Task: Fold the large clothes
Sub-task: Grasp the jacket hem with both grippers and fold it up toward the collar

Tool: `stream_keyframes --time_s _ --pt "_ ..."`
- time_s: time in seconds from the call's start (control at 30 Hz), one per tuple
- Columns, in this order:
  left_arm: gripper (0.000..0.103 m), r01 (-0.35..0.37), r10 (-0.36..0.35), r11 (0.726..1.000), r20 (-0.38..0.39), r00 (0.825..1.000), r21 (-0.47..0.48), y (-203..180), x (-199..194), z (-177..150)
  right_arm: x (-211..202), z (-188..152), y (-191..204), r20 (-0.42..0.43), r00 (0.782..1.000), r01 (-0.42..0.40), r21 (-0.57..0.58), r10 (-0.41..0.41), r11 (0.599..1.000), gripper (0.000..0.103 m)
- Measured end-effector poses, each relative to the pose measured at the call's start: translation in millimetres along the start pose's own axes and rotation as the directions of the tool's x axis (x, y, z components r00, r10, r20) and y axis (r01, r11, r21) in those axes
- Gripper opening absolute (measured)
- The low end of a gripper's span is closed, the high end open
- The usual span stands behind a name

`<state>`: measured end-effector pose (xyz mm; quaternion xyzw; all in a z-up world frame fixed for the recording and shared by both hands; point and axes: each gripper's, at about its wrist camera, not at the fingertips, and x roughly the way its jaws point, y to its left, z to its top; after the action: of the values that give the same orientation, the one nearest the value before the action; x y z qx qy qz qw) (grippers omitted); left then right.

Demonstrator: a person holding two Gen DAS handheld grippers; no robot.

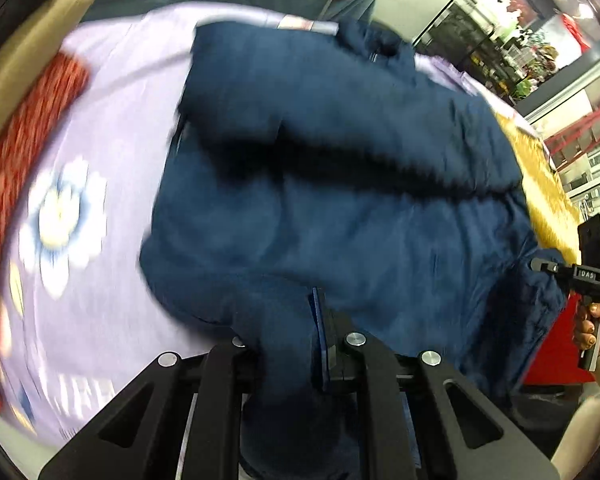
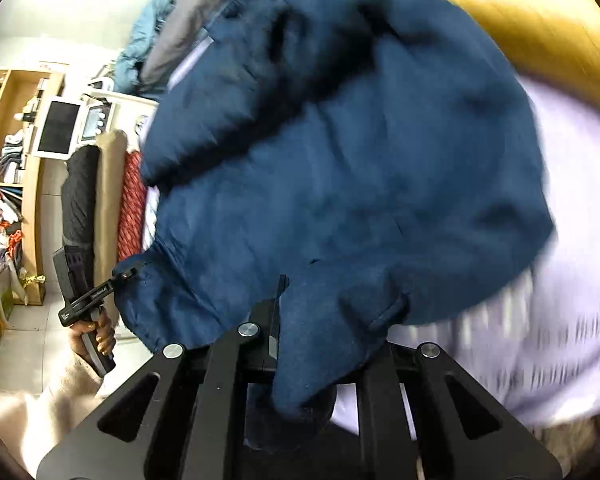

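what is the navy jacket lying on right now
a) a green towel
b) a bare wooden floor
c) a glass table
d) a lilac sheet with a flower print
d: the navy jacket is spread over a lilac sheet with a white-and-blue flower printed on it, and both the left gripper and right gripper have its lower edge between their fingers.

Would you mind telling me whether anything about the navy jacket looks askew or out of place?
The navy jacket lies rumpled on the lilac sheet, one sleeve across its body. Both grippers pinch its near hem; nothing looks damaged.
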<state>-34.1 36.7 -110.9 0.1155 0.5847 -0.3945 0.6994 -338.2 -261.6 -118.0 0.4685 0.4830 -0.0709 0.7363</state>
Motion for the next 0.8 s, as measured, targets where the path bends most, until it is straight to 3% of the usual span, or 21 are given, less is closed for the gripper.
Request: stream_keyframes --time_s 0.17,0.4,0.6,0.8 --pt "0.013 -0.051 0.049 0.999 0.093 0.994 0.02 9 -20 49 -16 60 21 0.113 0.993 -0.013 -0.03 0.016 0.999 0.012" --pt "0.013 -0.062 0.078 0.993 0.169 0.983 -0.102 42 -37 95 -57 119 6 0.267 0.963 -0.044 0.052 0.029 0.998 0.012" --pt "0.013 -0.104 0.136 0.978 0.177 0.975 -0.179 44 -28 115 -65 138 -4 0.315 0.949 -0.052 0.124 0.01 0.991 0.012" --pt "0.013 -0.132 0.159 0.98 0.18 0.971 -0.151 39 -20 136 -63 149 -1 0.318 0.948 -0.025 0.138 -0.02 0.99 0.012"
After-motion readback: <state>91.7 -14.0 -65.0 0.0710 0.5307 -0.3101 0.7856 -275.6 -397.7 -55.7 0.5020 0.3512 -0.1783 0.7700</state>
